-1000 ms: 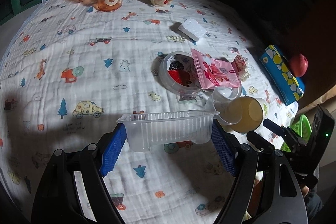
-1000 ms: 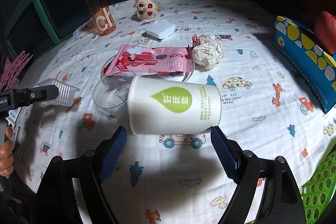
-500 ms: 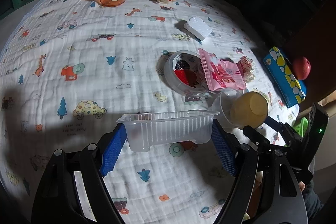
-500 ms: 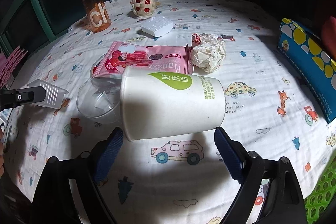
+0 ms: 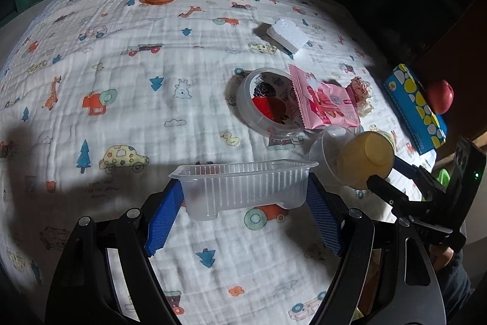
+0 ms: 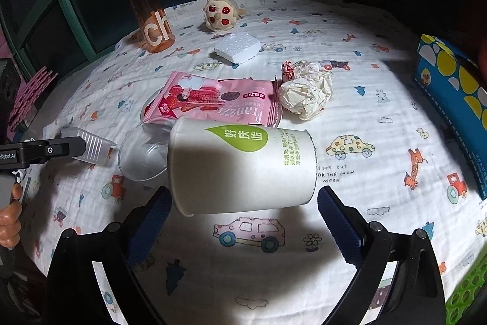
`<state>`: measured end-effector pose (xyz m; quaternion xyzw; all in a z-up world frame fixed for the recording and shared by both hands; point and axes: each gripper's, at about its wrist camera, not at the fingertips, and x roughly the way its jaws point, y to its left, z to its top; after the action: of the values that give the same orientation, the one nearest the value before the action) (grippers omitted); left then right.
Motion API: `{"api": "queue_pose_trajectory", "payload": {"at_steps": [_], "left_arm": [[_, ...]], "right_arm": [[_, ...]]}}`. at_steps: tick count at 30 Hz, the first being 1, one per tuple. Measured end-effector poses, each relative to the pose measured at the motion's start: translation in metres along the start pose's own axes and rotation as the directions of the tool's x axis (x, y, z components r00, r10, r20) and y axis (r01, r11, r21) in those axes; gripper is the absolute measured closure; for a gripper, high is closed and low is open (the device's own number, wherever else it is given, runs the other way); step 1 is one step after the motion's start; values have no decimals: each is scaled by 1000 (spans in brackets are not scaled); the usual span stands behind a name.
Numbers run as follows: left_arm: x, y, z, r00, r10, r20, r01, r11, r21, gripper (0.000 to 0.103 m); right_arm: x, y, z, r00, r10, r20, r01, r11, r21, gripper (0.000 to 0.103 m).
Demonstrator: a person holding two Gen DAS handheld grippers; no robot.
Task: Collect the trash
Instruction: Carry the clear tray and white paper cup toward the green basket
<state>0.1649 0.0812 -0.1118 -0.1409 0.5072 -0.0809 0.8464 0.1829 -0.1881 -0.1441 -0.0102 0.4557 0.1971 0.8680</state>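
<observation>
Trash is spread over a white cloth (image 6: 365, 118) printed with cars, trees and animals, and two pieces of it are held off that cloth. A clear ribbed plastic tray (image 5: 243, 186) is clamped lengthwise between the blue pads of the left gripper (image 5: 243, 212), one pad being pressed against each short end; a shadow is cast on the cloth beneath it. A white paper cup (image 6: 240, 166) with a green leaf logo is held on its side in the right gripper (image 6: 243, 212), its mouth turned left in the right wrist view; both pads are seen at its ends, so the fingers are closed on it. In the left wrist view the cup's tan interior (image 5: 363, 159) is shown just right of the tray. A clear dome lid (image 6: 143, 156) is seen lying on the cloth just beside the cup's mouth. Beyond it, a pink snack wrapper (image 6: 213, 99) is laid across a round clear container (image 5: 268, 102) with a berry label. A crumpled ball of paper (image 6: 306, 93) is found just right of the wrapper, and a white foam block (image 6: 237, 47) farther back. An orange bottle (image 6: 150, 17) and a round plush toy (image 6: 219, 14) are stood at the far edge, well apart from the trash. A blue box with yellow spots (image 6: 453, 93) is placed at the right edge, and a green perforated basket (image 6: 468, 294) is glimpsed in the lower right corner.
</observation>
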Motion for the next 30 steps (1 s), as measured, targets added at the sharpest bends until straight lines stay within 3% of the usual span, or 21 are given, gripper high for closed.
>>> {"api": "queue_pose_trajectory", "payload": {"at_steps": [8, 10, 15, 30], "left_arm": [[0, -2, 1, 1000, 4, -1, -4, 1000, 5, 26], [0, -2, 2, 1000, 4, -3, -4, 1000, 6, 26], [-1, -4, 3, 1000, 1, 2, -1, 1000, 9, 26], [-21, -53, 6, 997, -64, 38, 60, 993, 104, 26]], "right_arm": [[6, -9, 5, 998, 62, -11, -62, 998, 32, 10], [5, -10, 5, 997, 75, -8, -75, 996, 41, 20], [-1, -10, 4, 997, 74, -1, -74, 996, 48, 21], [-73, -22, -15, 994, 28, 102, -45, 985, 165, 21]]}}
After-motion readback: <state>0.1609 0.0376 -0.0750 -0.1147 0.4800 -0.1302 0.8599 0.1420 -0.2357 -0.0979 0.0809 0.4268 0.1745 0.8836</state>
